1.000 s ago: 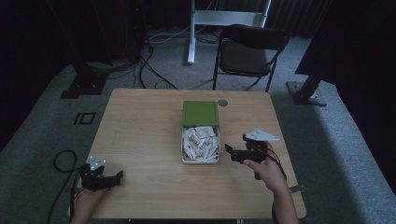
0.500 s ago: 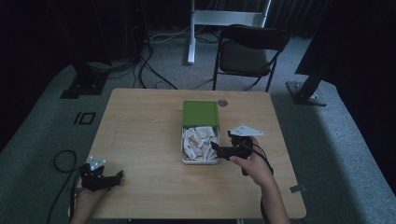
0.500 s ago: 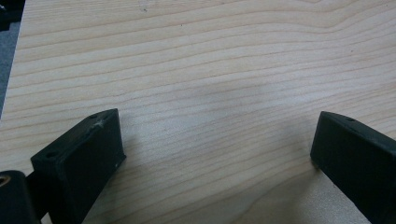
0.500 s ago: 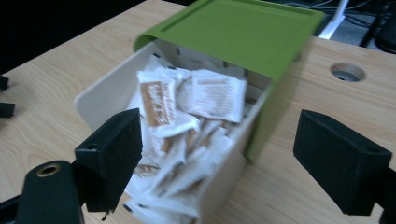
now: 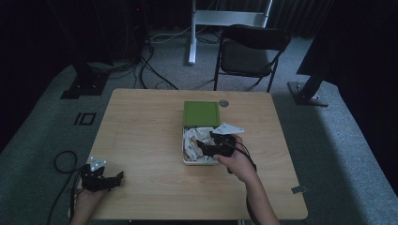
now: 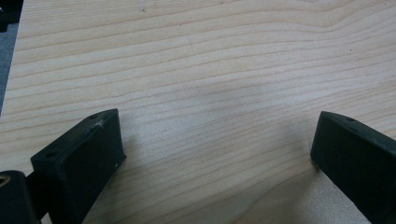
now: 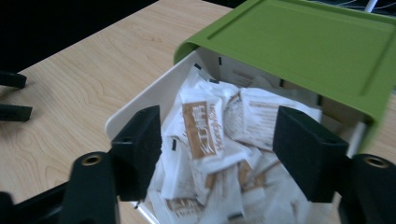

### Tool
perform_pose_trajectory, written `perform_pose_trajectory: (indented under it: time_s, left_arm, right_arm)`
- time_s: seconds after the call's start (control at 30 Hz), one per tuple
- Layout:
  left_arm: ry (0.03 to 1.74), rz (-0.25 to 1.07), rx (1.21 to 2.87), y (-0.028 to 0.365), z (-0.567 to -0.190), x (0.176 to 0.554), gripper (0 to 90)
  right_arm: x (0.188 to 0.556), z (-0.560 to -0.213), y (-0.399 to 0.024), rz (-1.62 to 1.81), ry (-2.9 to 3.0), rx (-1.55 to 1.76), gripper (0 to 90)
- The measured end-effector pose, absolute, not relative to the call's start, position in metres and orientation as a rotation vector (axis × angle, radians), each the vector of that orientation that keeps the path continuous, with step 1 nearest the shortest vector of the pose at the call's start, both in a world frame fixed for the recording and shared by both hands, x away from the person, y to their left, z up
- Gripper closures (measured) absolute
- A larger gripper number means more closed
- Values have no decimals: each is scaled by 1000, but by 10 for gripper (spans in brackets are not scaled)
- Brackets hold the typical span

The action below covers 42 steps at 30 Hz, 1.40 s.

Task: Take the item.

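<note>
High view: right gripper (image 5: 202,149) jaws apart, closing, over packets (image 5: 191,140) in white box (image 5: 184,160), green lid (image 5: 202,114) behind.

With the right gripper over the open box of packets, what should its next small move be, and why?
Probably lower the right gripper a little and close on the upright packet. Its jaws have just been closing, stand either side of that packet in the white box, and do not yet press it.

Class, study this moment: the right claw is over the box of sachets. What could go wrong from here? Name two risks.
1. The sachets lie loosely heaped, so the right claw, its jaws just closing with several packets between them, may pinch more than one or none.
2. The green lid overhangs part of the white box; the claw could knock it.
</note>
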<state>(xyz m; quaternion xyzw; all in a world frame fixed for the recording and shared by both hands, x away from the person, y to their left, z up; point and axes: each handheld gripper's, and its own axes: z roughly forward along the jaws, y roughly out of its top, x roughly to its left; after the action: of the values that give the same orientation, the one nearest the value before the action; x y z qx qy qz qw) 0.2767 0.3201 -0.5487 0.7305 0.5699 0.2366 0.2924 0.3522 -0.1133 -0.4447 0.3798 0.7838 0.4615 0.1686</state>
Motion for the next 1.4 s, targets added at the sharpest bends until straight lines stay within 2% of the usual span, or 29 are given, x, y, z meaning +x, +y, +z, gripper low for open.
perform_pose_trajectory:
  time_s: [0.73,0.97,1.23,1.4]
  left_arm:
    - [1520,629,1948,320,-549,277,32]
    - [1519,629,1948,320,-549,277,32]
    - [1519,629,1948,320,-549,277,32]
    - [1518,630,1949,320,-549,277,32]
  right_arm:
    - [371,-471,-70,1172,2197,1160,473]
    - [375,-482,-69,1136,2226,1165,591]
    - [371,-472,-73,1193,2234,1111,751]
    - [367,-464,-77,1230,2230,1092,784]
